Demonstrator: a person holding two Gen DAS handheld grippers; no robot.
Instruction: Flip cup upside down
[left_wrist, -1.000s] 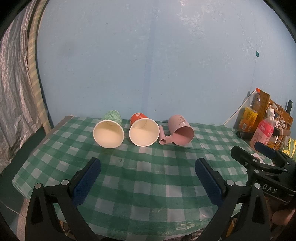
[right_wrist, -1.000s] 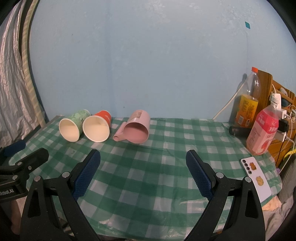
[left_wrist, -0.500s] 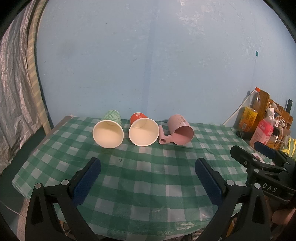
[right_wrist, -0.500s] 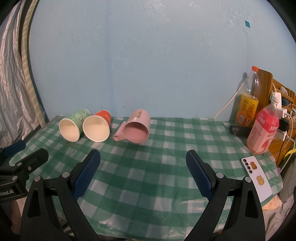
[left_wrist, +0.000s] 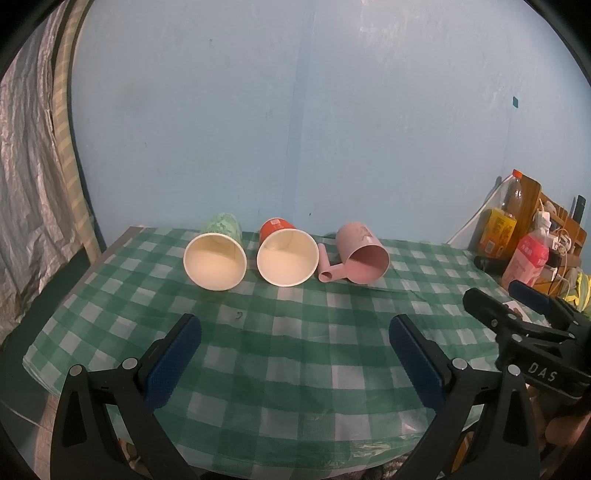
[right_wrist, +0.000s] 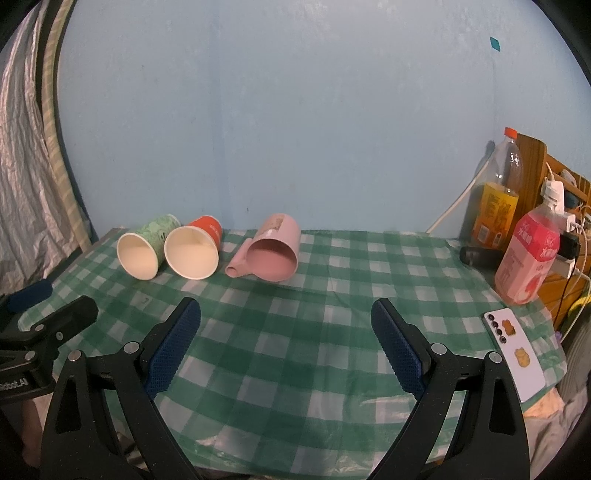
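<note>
Both views are taken from low over the near edge of the counter (left_wrist: 295, 354), facing the blue wall (left_wrist: 295, 129). The left wrist view is placed further left, the right wrist view further right. The three cups lying by the wall and the bottles (right_wrist: 526, 258) at the right are shared by both.
</note>
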